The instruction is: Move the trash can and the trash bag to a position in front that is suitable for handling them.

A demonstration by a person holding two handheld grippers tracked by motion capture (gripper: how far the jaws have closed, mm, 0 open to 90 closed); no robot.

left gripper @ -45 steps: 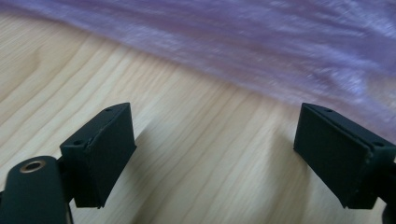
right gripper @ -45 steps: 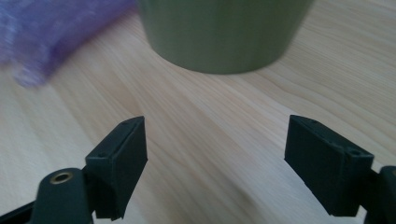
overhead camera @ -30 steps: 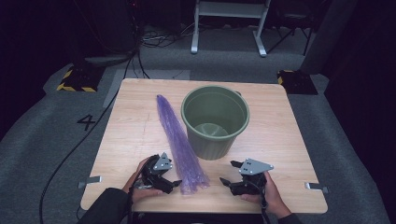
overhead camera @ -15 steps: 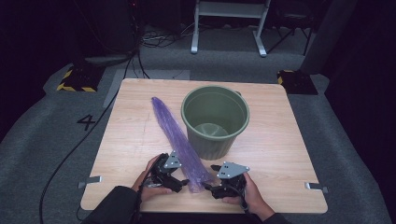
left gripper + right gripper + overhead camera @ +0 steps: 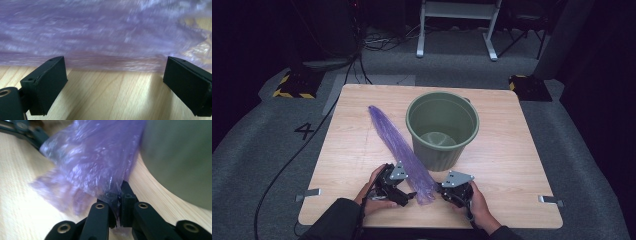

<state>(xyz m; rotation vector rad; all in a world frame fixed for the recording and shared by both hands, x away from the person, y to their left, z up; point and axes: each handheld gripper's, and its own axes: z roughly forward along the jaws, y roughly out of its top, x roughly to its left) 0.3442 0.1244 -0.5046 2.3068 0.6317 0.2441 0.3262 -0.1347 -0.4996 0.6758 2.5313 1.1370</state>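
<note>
Your tabletop (image 5: 512,150) carries a green bin (image 5: 443,129) standing upright just beyond your right hand-held gripper (image 5: 451,192), with bare wood stretching right of it to the edge. The purple bag (image 5: 399,150) lies flat as a long strip, its long axis running from its near end between your two hand-held grippers away to the far left, just beside the bin's left wall. Your right hand-held gripper has just been closing and now pinches the bag's near end between its jaws. Your left hand-held gripper (image 5: 399,192) sits just left of the bag, jaws just opened wide, the bag's edge lying across in front of them, unclamped. Both rest near the tabletop's near edge.
</note>
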